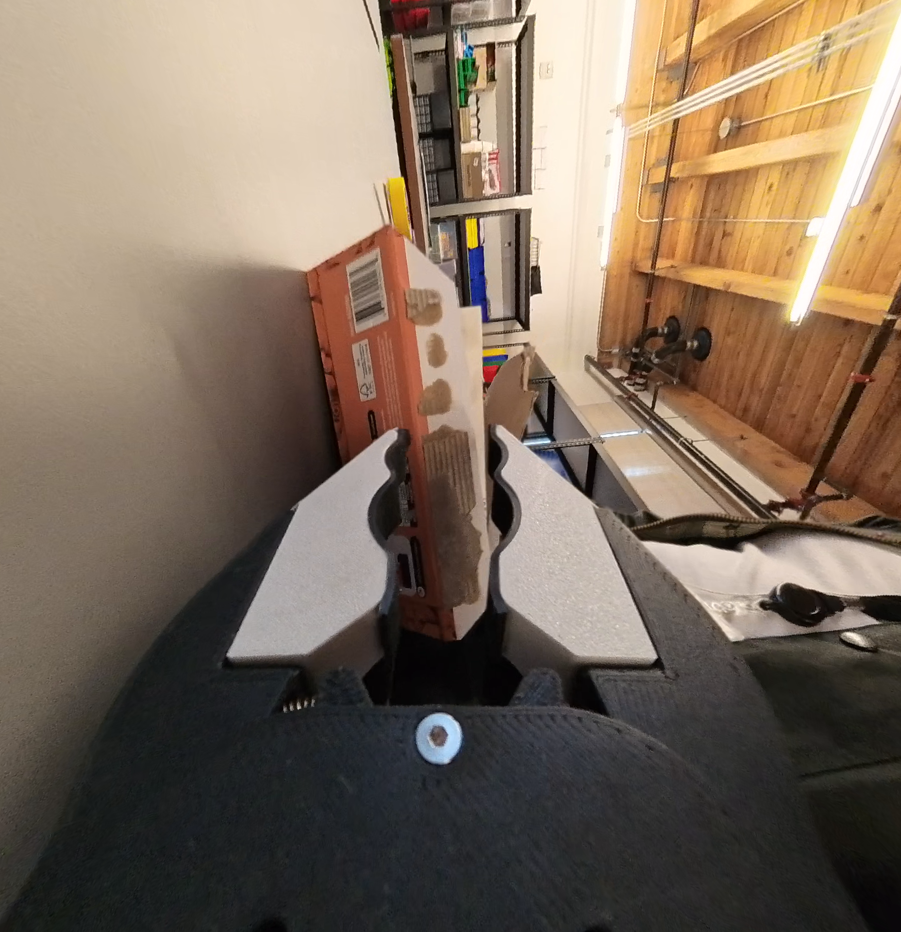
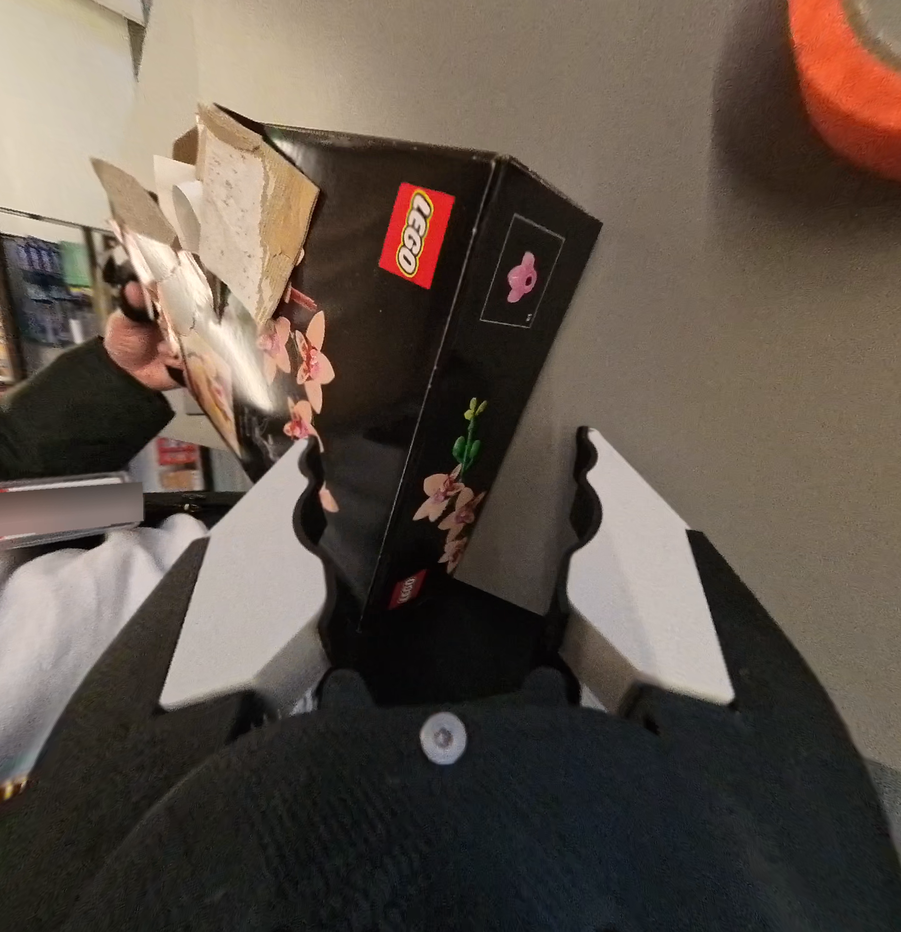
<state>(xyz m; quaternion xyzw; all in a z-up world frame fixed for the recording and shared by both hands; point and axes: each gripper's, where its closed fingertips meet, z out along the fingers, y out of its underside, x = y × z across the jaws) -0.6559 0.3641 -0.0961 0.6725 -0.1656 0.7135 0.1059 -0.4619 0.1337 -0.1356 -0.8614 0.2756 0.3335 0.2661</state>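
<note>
Left wrist view: we see left gripper [image 1: 446, 509] clamped on orange cardboard box's torn flap [image 1: 451, 504]; thin, may rip.
Right gripper [image 2: 446, 524]: jaws apart around black flower-printed carton [image 2: 388, 353]; ungripped, could slide.

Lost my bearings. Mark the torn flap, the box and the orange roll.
torn flap [image 1: 451, 509], left wrist view, its ripped brown patch.
box [image 2: 388, 353], right wrist view, black front face.
orange roll [image 2: 852, 96], right wrist view, outer side.

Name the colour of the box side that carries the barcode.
Orange; the left wrist view shows it best.
</note>
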